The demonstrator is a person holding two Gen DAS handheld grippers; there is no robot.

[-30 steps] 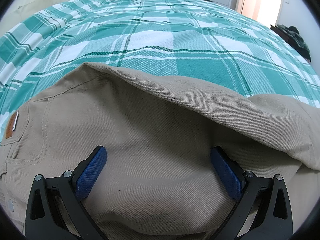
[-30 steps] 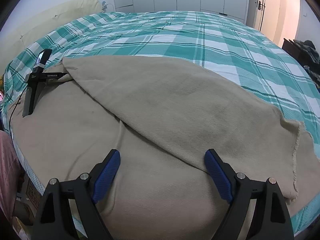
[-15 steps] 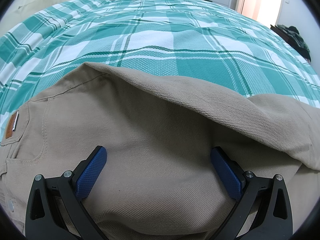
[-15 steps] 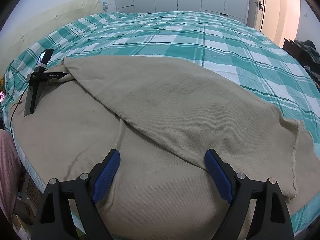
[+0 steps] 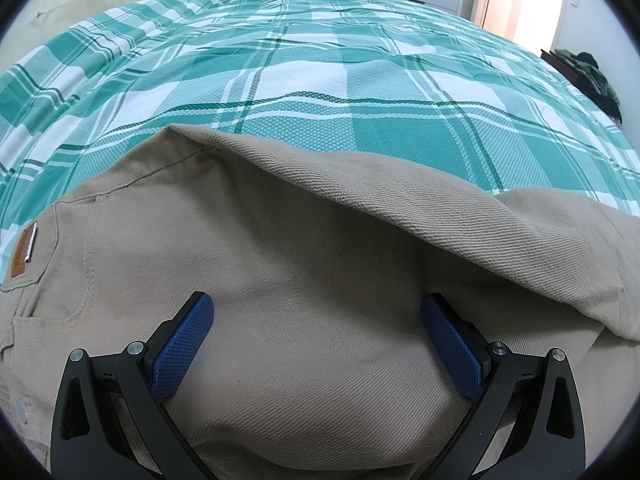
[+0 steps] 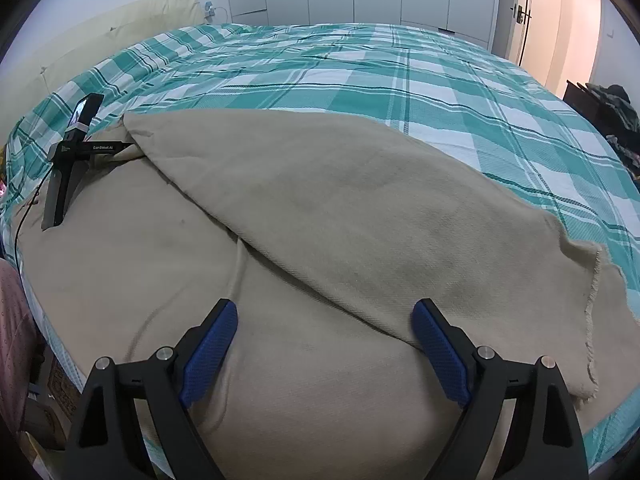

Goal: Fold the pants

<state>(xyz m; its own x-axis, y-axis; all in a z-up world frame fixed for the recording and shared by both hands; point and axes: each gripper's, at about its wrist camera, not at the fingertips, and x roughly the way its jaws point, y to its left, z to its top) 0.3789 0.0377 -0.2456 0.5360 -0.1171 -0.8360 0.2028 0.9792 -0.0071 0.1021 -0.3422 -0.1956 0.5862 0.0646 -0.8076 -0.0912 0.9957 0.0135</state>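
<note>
On the green plaid bedspread (image 5: 304, 92) the beige pants (image 5: 304, 280) lie as before, one leg folded diagonally across the other. Both tongs stand wide over the cloth, gripping nothing: left gripper (image 5: 318, 342), right gripper (image 6: 324, 344), neither having shifted. Only the right view shows the frayed hem (image 6: 592, 304) and the left gripper from outside; only the left view shows the leather patch (image 5: 22, 254).

Both wrist views close above pants (image 5: 320, 280)
</note>
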